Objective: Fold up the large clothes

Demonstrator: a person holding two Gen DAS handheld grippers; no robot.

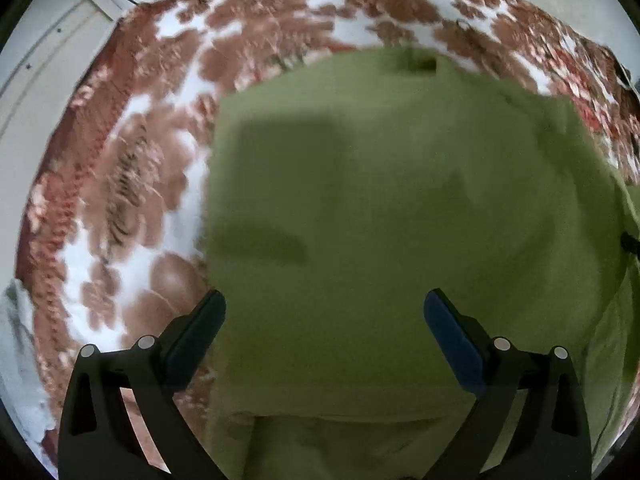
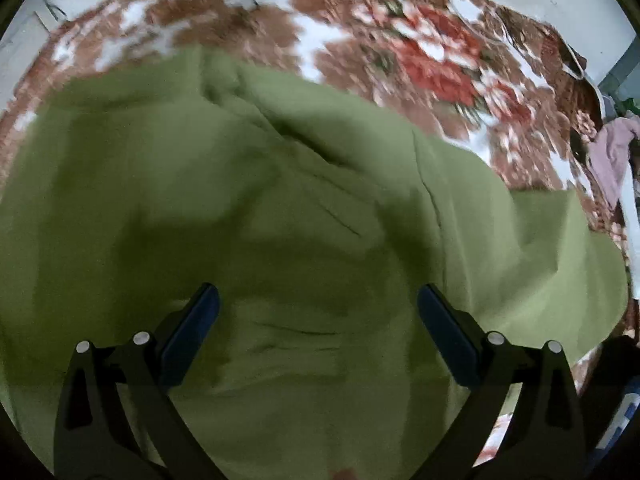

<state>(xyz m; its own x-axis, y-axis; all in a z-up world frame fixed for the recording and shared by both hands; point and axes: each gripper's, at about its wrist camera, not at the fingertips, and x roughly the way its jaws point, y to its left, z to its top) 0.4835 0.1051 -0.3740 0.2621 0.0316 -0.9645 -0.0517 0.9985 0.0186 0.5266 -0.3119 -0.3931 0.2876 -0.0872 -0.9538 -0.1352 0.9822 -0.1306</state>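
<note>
Green garment [image 1: 380, 200] lies on floral blanket [image 1: 132, 184], seemingly folded; blurred.

Both handheld grippers point steeply downward. The left gripper [image 1: 325, 312] has its jaws spread wide, its dark blue pads [image 1: 452, 344] angled outward with nothing clamped between them. The right gripper [image 2: 318, 308] shows the same pose, fingers [image 2: 192, 332] splayed far apart and gripping nothing.

Left claw [image 1: 325, 304] gapes wide above the green garment [image 1: 380, 200]; floral blanket [image 1: 132, 184] lies beneath, blurred.
</note>
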